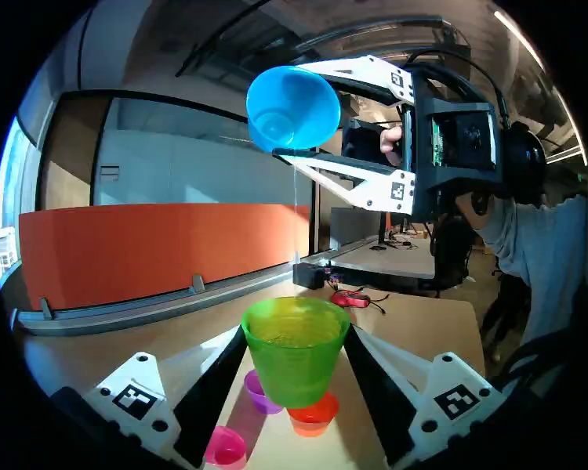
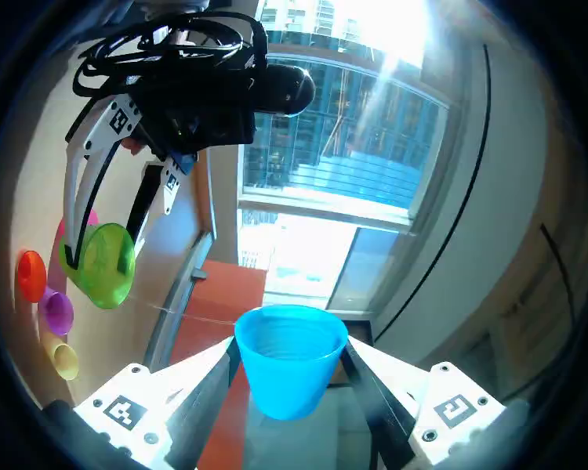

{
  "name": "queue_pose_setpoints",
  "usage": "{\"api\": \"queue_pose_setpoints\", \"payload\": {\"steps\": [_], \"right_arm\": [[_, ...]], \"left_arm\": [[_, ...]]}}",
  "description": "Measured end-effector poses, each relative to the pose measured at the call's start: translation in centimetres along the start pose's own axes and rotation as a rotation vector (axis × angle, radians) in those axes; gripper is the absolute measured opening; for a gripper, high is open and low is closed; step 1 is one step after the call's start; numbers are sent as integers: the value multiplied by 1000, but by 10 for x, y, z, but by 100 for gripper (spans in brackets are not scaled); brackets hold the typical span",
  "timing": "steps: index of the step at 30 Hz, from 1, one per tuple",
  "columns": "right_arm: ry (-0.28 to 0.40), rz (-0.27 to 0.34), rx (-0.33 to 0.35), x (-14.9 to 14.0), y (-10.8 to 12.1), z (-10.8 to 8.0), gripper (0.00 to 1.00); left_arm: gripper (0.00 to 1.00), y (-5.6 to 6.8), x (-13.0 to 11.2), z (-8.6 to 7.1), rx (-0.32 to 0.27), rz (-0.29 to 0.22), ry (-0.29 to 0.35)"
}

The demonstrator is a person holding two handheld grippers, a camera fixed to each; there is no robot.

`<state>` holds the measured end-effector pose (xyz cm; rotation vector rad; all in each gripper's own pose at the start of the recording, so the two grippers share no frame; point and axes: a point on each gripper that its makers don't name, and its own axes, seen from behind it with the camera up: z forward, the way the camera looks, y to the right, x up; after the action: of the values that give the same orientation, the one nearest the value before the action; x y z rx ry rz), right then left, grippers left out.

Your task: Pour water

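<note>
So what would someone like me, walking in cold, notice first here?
The bright blue cup, tipped over high up in the right tool, catches the eye first, with a thin stream of water falling from its rim. Straight below, the left tool holds a green cup under that stream, above a purple cup, an orange cup and a pink cup on the table.

The lower cup (image 1: 295,372) is held upright between the fingers of the left claw (image 1: 295,333), above the worktop (image 1: 427,313). The upper cup (image 1: 294,106) is held tilted in the right claw (image 1: 288,112), high over it. A thin water stream (image 1: 295,204) falls between them. Small cups (image 1: 313,413) are seen on the worktop beneath the lower cup.
</note>
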<state>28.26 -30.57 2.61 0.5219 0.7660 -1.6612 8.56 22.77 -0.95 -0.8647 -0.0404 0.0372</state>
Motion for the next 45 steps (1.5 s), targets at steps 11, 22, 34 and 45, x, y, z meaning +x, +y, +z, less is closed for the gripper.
{"api": "queue_pose_setpoints", "payload": {"steps": [11,22,34,45], "right_arm": [[2,41,-4,3,-4,1,91],[-3,285,-21,-6,-5,-5,91],[-6,646,-14,-11,-16,-17,91],[-21,954,-6,-10,-22,-28,91]], "left_arm": [[87,-3,1,-1,6,0,2],[87,-1,7,-1,8,11,8],[87,-2,10,-1,14,24,7],[87,-3,15,-2,18,33,12]]}}
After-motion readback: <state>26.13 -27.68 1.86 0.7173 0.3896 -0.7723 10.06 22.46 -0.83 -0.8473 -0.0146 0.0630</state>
